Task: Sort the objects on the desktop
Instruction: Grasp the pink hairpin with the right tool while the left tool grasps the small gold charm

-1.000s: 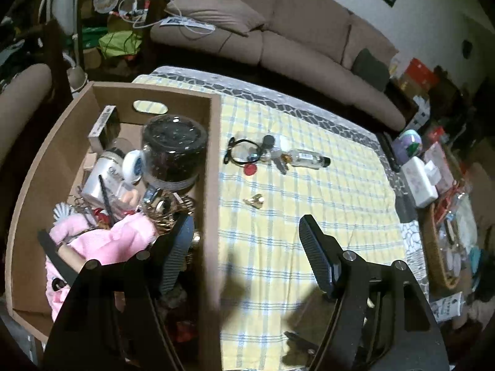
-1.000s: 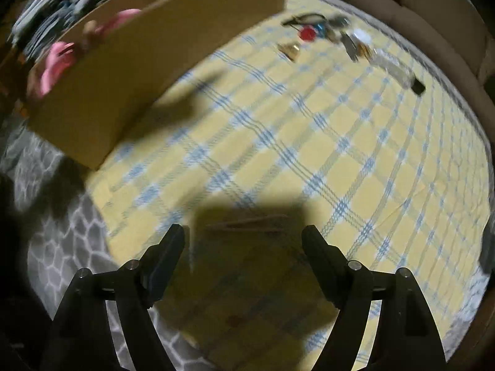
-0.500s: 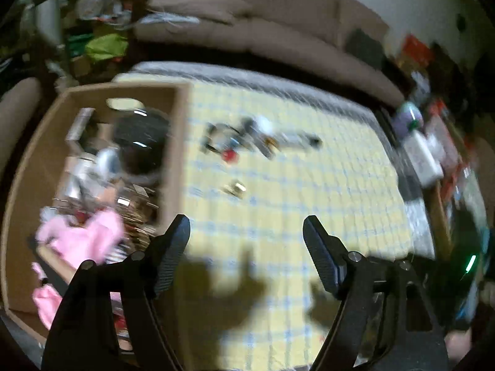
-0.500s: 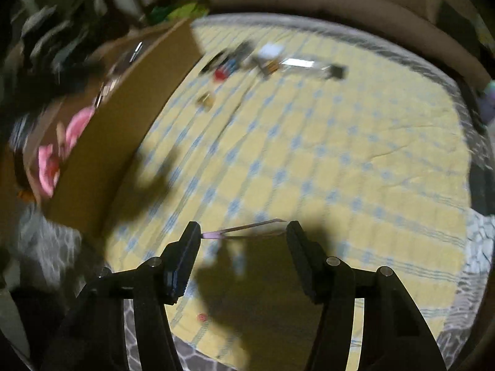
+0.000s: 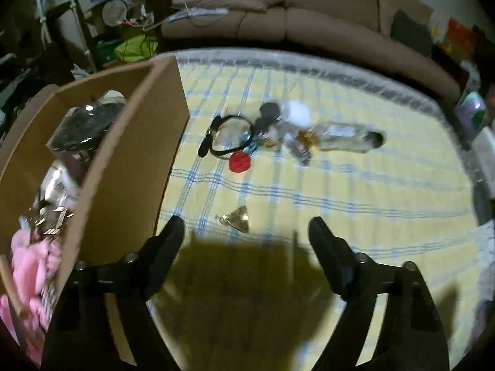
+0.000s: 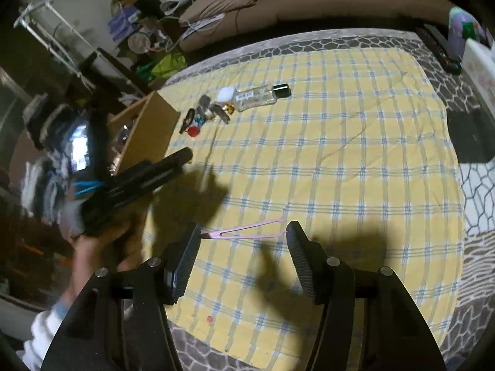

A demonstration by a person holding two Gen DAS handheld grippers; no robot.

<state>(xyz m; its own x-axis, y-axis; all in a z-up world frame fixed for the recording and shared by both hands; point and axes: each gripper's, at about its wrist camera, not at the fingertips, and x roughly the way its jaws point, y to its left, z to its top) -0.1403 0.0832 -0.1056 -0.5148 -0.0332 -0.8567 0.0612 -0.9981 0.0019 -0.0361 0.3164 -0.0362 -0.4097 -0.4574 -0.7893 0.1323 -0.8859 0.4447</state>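
My right gripper [image 6: 243, 232] is shut on a pair of pink tweezers [image 6: 247, 228], held lengthwise from pad to pad above the yellow checked cloth [image 6: 340, 154]. My left gripper [image 5: 246, 232] is open and empty, low over the cloth, with a small gold clip [image 5: 235, 218] just ahead between its fingers. Further on lie a black loop [image 5: 229, 136], a red cap [image 5: 239, 161], keys and a clear bottle [image 5: 346, 137]. The brown box [image 5: 130, 142] full of items stands to the left. In the right wrist view a hand holds the left gripper [image 6: 182, 156] beside the box [image 6: 151, 123].
A brown sofa [image 5: 309, 15] runs behind the table. Shelves and clutter [image 6: 139, 40] crowd the far left. A black pad [image 6: 470, 136] and boxes [image 6: 479, 61] sit at the cloth's right edge. A tiny red bead [image 6: 209, 319] lies near the front edge.
My left gripper swung from over the box out to the cloth and sank toward the gold clip. My right gripper closed on the pink tweezers, rolled, and lifted them off the cloth.
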